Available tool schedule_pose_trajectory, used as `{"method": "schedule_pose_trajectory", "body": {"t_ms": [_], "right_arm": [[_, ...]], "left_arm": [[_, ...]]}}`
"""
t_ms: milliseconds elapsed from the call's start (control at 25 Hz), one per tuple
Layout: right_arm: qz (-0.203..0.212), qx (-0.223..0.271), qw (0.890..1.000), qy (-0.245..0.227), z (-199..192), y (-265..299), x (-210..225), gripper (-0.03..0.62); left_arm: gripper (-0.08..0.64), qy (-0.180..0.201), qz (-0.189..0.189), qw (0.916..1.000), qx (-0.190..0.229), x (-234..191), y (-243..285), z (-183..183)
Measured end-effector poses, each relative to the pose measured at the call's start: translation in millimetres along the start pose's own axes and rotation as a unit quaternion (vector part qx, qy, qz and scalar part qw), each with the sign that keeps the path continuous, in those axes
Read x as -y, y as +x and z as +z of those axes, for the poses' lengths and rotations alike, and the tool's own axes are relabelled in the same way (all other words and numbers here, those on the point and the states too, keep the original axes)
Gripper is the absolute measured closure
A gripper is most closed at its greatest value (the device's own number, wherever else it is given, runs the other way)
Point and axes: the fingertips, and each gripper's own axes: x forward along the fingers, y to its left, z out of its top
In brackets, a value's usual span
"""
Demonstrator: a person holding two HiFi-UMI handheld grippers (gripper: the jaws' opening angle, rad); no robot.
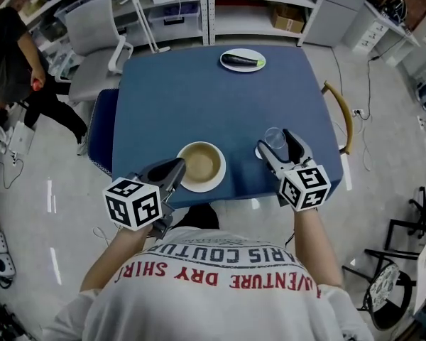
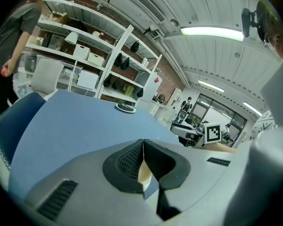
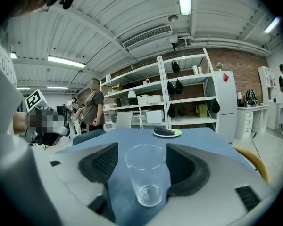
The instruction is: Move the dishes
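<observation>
A tan bowl (image 1: pixel 202 164) sits near the blue table's (image 1: pixel 213 105) front edge. My left gripper (image 1: pixel 180 168) is shut on its left rim; in the left gripper view a thin cream strip of the bowl (image 2: pixel 144 173) shows between the nearly closed pads of the left gripper (image 2: pixel 142 160). A clear empty glass (image 1: pixel 275 137) stands upright to the right of the bowl. My right gripper (image 1: pixel 276 143) is open with the glass (image 3: pixel 145 173) between its jaws. At the far edge lies a white plate (image 1: pixel 242 60) with a dark eggplant on it.
A blue chair (image 1: pixel 99 130) stands against the table's left side and a wooden chair (image 1: pixel 344 116) on its right. A person (image 1: pixel 14 55) stands at the far left beside a white office chair (image 1: pixel 92 41). Shelves (image 1: pixel 199 6) line the back.
</observation>
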Motion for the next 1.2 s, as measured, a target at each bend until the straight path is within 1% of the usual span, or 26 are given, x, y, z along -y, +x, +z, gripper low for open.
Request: {"method": "schedule_pose_trajectory", "body": {"t_ms": [120, 240, 360, 480, 600, 720, 880, 1040, 1200], "right_arm": [[0.006, 0.031, 0.999, -0.017, 24.9, -12.9, -11.6, 0.284], [0.026, 0.053, 0.998, -0.036, 48.7, -21.1, -32.2, 0.284], [0.061, 0.063, 0.995, -0.051, 63.5, -22.9, -61.6, 0.285], [0.105, 0.055, 0.990, -0.073, 64.8, -17.9, -96.3, 0.285], [0.138, 0.031, 0.986, -0.086, 53.3, -6.5, -122.2, 0.285], [0.156, -0.004, 0.984, -0.086, 35.3, 8.2, -137.9, 0.285], [0.163, -0.051, 0.982, -0.083, 8.2, 28.9, -143.1, 0.285], [0.168, -0.108, 0.977, -0.076, -30.7, 49.4, -145.1, 0.285], [0.174, -0.139, 0.973, -0.065, -51.9, 66.5, -146.4, 0.285]], "left_arm": [[0.532, 0.000, -0.003, 0.9999, 0.010, 9.3, -9.1, 0.4], [0.532, 0.002, -0.004, 0.9997, 0.024, 17.4, -20.2, 3.3], [0.532, 0.003, -0.003, 0.9993, 0.037, 21.6, -31.4, 4.3], [0.532, 0.002, 0.000, 0.9989, 0.048, 22.6, -41.2, 2.0], [0.532, 0.000, 0.006, 0.9984, 0.056, 21.8, -50.1, 0.0], [0.532, -0.001, 0.015, 0.9979, 0.063, 17.7, -58.8, -0.6], [0.532, -0.008, 0.033, 0.9971, 0.068, 7.5, -65.1, -0.9], [0.532, -0.016, 0.048, 0.9963, 0.070, -3.8, -72.1, -3.7], [0.532, -0.028, 0.060, 0.9953, 0.070, -21.4, -74.3, -5.3]]}}
